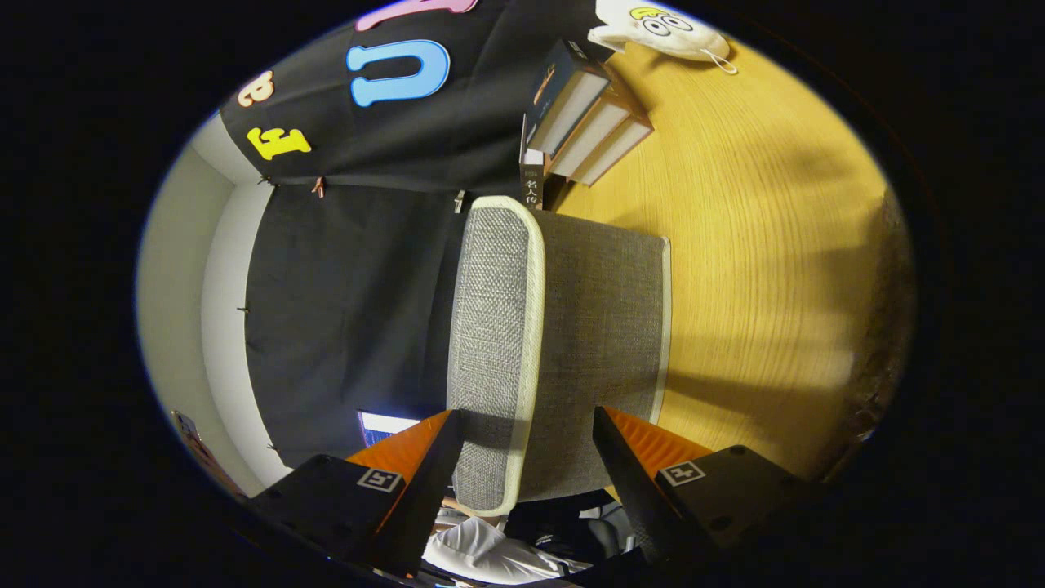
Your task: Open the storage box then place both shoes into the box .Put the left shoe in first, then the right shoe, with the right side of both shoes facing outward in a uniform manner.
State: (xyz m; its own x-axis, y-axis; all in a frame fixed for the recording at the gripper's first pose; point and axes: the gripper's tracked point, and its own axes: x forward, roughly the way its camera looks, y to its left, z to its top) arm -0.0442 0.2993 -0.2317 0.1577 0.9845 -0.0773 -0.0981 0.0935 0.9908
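Note:
The view is rolled on its side. A grey fabric storage box [604, 327] with pale trim stands on the wooden table [775, 245], and its lid [496, 327] is on it. My gripper [526, 425] is open, with the near end of the box between its fingers. One finger [437, 457] lies beside the lid's outer face. The other finger [620, 457] is over the box's side wall. A white and dark shape [490, 555], perhaps a shoe, lies under the fingers, cut off too much to tell.
A stack of books [584, 122] leans just beyond the box's far end. A white plush toy [661, 28] lies past the books on the table. The booth's black cloth wall [351, 310] hangs behind the box.

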